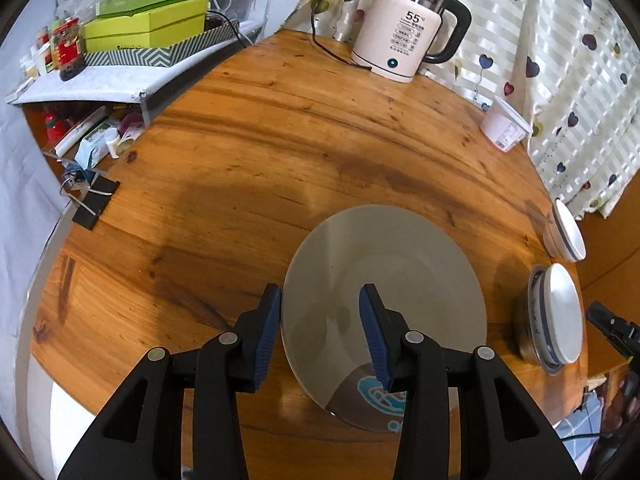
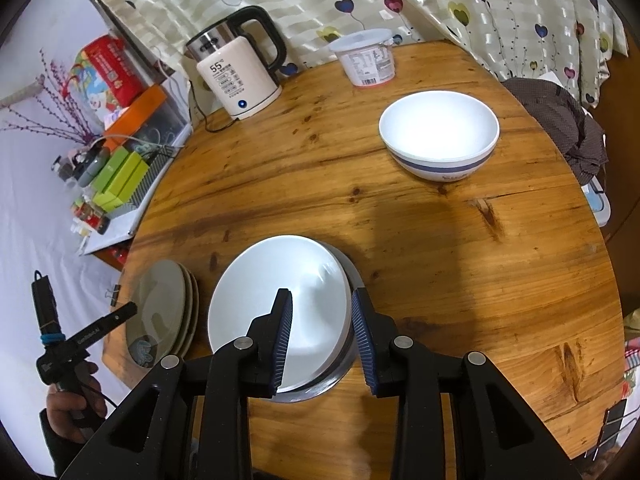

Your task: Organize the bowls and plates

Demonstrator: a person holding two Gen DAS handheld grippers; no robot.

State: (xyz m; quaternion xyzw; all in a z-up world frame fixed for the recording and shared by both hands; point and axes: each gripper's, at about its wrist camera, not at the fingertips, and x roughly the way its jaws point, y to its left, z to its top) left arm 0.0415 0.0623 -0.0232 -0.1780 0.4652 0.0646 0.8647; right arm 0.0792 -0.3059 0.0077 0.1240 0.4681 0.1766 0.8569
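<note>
A stack of grey plates (image 1: 384,280) lies on the round wooden table (image 1: 260,140), with a blue print on the top plate's near edge. My left gripper (image 1: 320,296) stands open over the stack's left rim, one finger outside it and one above the plate, neither touching. The right wrist view shows the same stack (image 2: 164,312) at the table's left edge. My right gripper (image 2: 322,296) is shut on the right rim of a white bowl (image 2: 276,312) nested in a grey outer bowl (image 2: 354,276). A second white bowl with a blue band (image 2: 440,136) stands farther back.
A cream electric kettle (image 1: 404,32) with its cord and a white plastic tub (image 1: 506,128) stand at the table's far edge by the curtain. Binder clips (image 1: 96,200) grip the left edge beside a cluttered shelf (image 1: 148,24). A dark cloth (image 2: 568,120) lies at the right rim.
</note>
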